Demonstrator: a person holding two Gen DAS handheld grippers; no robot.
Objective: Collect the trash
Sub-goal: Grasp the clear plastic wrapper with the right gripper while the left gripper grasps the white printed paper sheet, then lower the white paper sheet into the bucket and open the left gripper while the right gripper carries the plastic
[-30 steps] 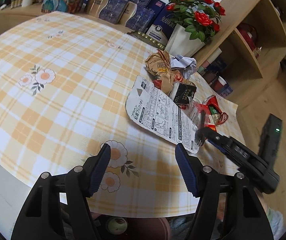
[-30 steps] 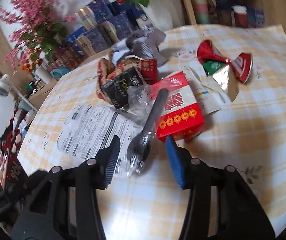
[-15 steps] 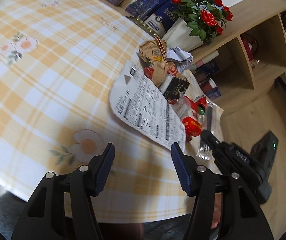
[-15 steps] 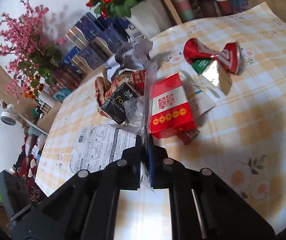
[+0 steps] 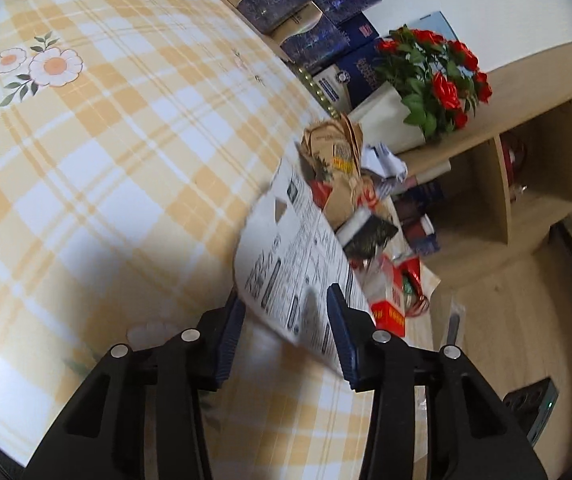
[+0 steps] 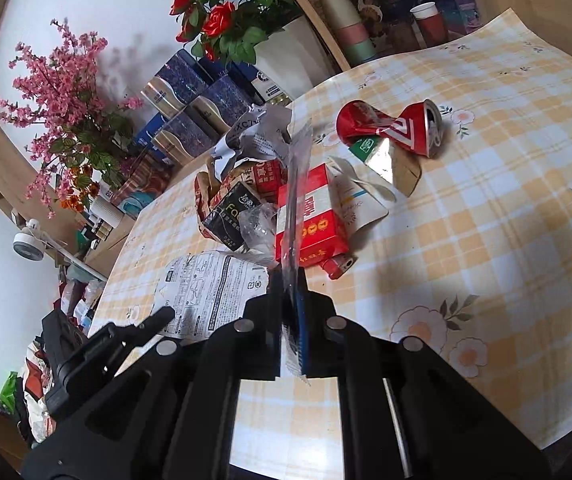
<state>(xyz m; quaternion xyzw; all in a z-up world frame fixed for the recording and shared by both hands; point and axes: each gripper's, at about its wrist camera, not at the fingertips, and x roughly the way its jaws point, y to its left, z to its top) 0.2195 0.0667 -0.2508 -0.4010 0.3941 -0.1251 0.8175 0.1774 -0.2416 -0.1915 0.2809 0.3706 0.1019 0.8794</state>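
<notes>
Over tablecloth (image 6: 506, 208): R gripper (image 6: 292, 312) now clamped on clear wrapped utensil (image 6: 296, 184), lifted off pile; L gripper (image 5: 284, 320) closing round printed sheet (image 5: 286, 256), not pinched yet. Two pcs nearly collected.

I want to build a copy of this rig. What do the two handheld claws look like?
Both match: the left claw and right claw have matte black, angular plastic arms with cut-out slots, round silver pivot screws, and ribbed blue pads lining their fingers. No cables, lettering or sleeves show. From the right camera, the left one's body looks black and boxy.
</notes>
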